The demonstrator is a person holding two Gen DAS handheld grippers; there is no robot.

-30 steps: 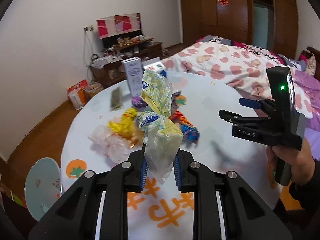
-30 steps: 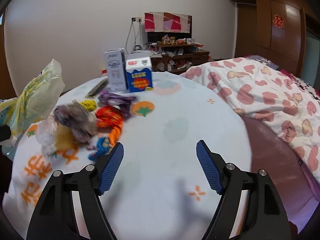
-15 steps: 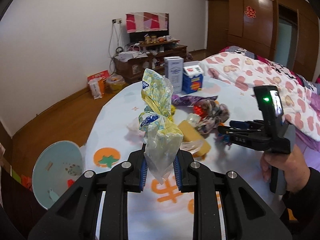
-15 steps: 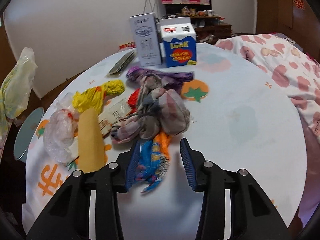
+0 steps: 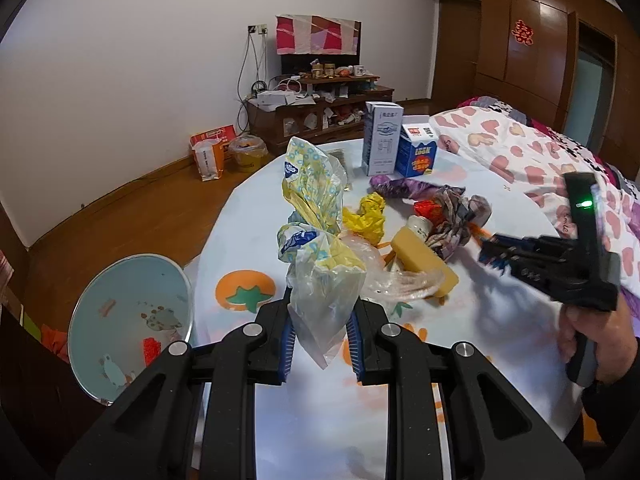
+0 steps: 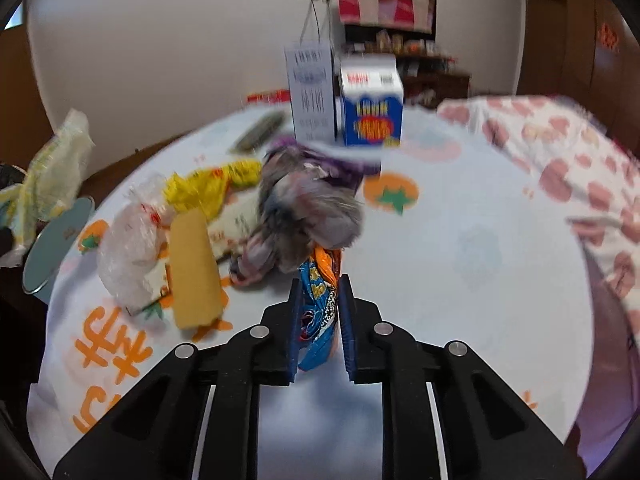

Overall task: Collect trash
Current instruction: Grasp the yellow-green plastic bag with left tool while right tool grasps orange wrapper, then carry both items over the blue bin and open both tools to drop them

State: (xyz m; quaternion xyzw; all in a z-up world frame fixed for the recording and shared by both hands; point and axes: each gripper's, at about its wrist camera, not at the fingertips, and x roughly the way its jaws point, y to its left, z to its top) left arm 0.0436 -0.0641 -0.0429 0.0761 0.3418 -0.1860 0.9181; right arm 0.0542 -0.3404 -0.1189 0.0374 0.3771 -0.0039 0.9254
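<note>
My left gripper (image 5: pixel 320 322) is shut on the lower end of a clear and yellow plastic bag (image 5: pixel 316 216), which stands up above the near table edge. My right gripper (image 6: pixel 320 304) is at the near end of the trash pile, and its jaws are closing on a blue and orange wrapper (image 6: pixel 318 312) whose sides touch both pads. The wrapper runs back under a crumpled grey bundle (image 6: pixel 308 208). In the left wrist view the right gripper (image 5: pixel 494 252) reaches in from the right, held by a hand (image 5: pixel 600 336). A pale blue bin (image 5: pixel 132 320) stands on the floor left of the table.
On the round white table (image 5: pixel 256 216) lie a tan block (image 5: pixel 424 266), a yellow wrapper (image 5: pixel 366 218), clear plastic (image 6: pixel 128 248) and a purple wrapper (image 5: pixel 404 186). Two cartons (image 5: pixel 382 138) (image 5: pixel 416 152) stand at the far edge. A bed (image 5: pixel 520 148) lies to the right.
The right gripper moved left to the pile and narrowed from wide open onto the blue and orange wrapper. The left gripper swung left with the bag, bringing the bin more into view.
</note>
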